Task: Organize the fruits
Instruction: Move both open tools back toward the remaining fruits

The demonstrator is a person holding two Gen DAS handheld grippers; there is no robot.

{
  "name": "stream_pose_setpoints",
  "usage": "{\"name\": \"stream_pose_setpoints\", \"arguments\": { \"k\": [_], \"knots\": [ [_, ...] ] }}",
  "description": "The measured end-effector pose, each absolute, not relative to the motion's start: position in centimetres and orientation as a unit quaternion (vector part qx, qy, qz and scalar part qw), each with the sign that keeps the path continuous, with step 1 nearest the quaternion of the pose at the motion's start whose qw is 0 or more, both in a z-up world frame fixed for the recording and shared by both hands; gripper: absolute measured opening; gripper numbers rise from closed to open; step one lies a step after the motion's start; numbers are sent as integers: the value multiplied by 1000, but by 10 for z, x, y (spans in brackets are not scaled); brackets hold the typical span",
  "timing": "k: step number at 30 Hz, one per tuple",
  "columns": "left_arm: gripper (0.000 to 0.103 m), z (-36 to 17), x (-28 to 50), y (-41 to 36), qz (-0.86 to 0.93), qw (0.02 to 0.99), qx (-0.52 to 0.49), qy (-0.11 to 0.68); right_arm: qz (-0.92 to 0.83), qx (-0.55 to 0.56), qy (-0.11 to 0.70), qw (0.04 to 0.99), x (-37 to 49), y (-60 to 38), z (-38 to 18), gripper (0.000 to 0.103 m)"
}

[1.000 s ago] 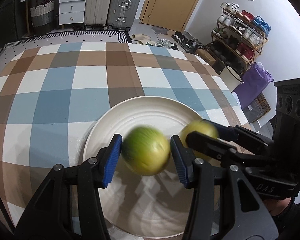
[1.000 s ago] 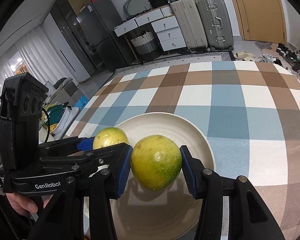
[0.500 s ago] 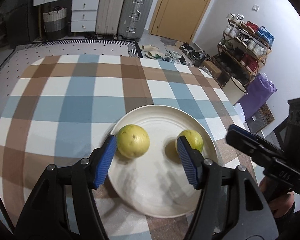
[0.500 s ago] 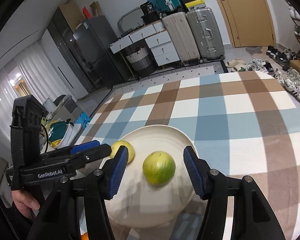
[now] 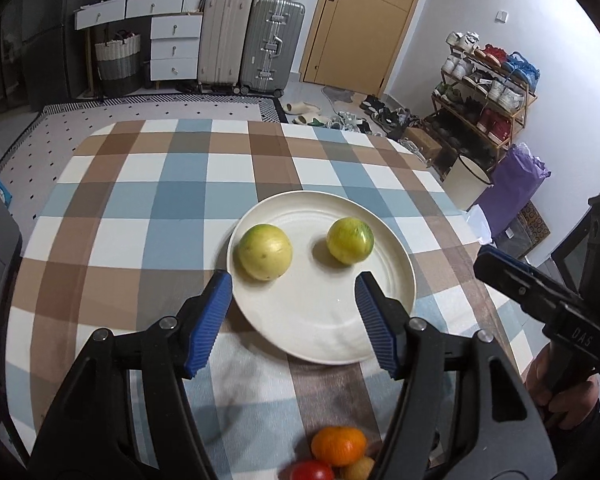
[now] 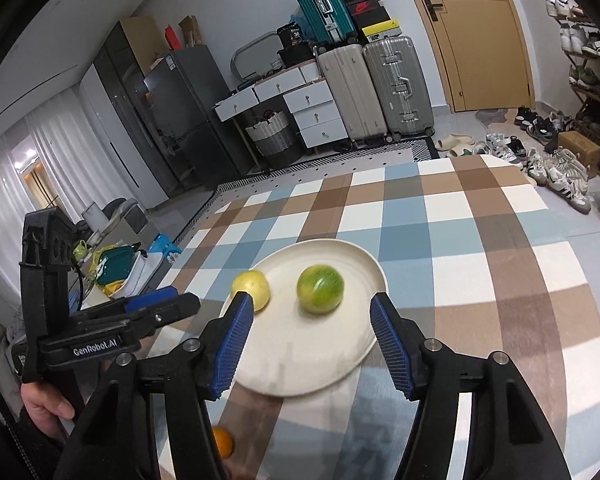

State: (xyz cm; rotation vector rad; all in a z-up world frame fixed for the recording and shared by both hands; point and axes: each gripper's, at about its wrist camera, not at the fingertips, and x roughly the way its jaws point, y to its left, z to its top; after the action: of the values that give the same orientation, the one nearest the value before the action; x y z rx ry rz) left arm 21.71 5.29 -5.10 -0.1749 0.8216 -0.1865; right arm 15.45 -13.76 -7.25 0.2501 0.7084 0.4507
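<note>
Two yellow-green round fruits lie apart on a cream plate (image 5: 392, 308): one on its left (image 5: 265, 252), one on its right (image 5: 350, 240). In the right wrist view they show as a yellow fruit (image 6: 252, 289) and a greener one (image 6: 320, 289) on the plate (image 6: 300, 368). My left gripper (image 5: 292, 320) is open and empty, raised above the plate's near edge. My right gripper (image 6: 311, 344) is open and empty, also raised behind the plate. An orange (image 5: 339, 445), a red fruit (image 5: 311, 471) and a small brownish fruit (image 5: 358, 470) lie near the table's front edge.
The table wears a blue, brown and white checked cloth (image 5: 160, 208). The right gripper's body (image 5: 540, 304) is at the table's right side; the left gripper's body (image 6: 100, 336) is at its left side. Suitcases, drawers and a shoe rack stand beyond the table.
Both grippers let go of their fruits on the plate, opened wide, and pulled back and up. The fruits now rest on the plate. The front-edge fruits came into view.
</note>
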Motion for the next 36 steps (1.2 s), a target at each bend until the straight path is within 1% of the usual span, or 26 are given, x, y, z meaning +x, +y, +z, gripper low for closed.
{"name": "stream_pose_setpoints", "arguments": {
  "k": [3,5,7,10,13,15,17,18,21,24,26,29,31,33,36],
  "knots": [
    [63,-47,199,52,-85,911,-78,395,217,120,340,907,139,-137,-72,63],
    [67,-45,187,52,-84,913,-76,392,218,120,338,908,129,-137,-72,67],
    [73,-44,176,50,-82,914,-74,390,218,119,335,909,119,-136,-72,73],
    [79,-42,157,48,-76,918,-66,383,218,118,328,911,104,-135,-72,78],
    [81,-40,140,46,-66,922,-57,377,220,116,323,913,91,-133,-72,83],
    [82,-39,130,47,-60,924,-53,374,222,113,320,914,81,-131,-72,84],
    [83,-38,120,47,-55,925,-50,372,223,113,318,915,74,-130,-71,89],
    [83,-37,116,46,-55,926,-48,371,222,113,315,916,71,-130,-71,93],
    [83,-36,104,46,-54,927,-43,368,222,114,309,918,59,-129,-71,94],
    [84,-36,96,46,-53,929,-41,364,222,113,311,917,51,-127,-71,99],
    [86,-36,89,47,-51,931,-41,360,221,109,308,919,44,-126,-71,100],
    [92,-38,80,50,-49,933,-44,355,222,106,306,920,36,-124,-69,101],
    [97,-42,75,51,-51,932,-47,355,220,103,305,921,30,-124,-69,101],
    [100,-47,69,52,-50,933,-46,354,219,100,303,922,24,-122,-69,102],
    [100,-57,64,52,-50,931,-43,358,217,97,304,923,17,-121,-71,102]
  ]
}}
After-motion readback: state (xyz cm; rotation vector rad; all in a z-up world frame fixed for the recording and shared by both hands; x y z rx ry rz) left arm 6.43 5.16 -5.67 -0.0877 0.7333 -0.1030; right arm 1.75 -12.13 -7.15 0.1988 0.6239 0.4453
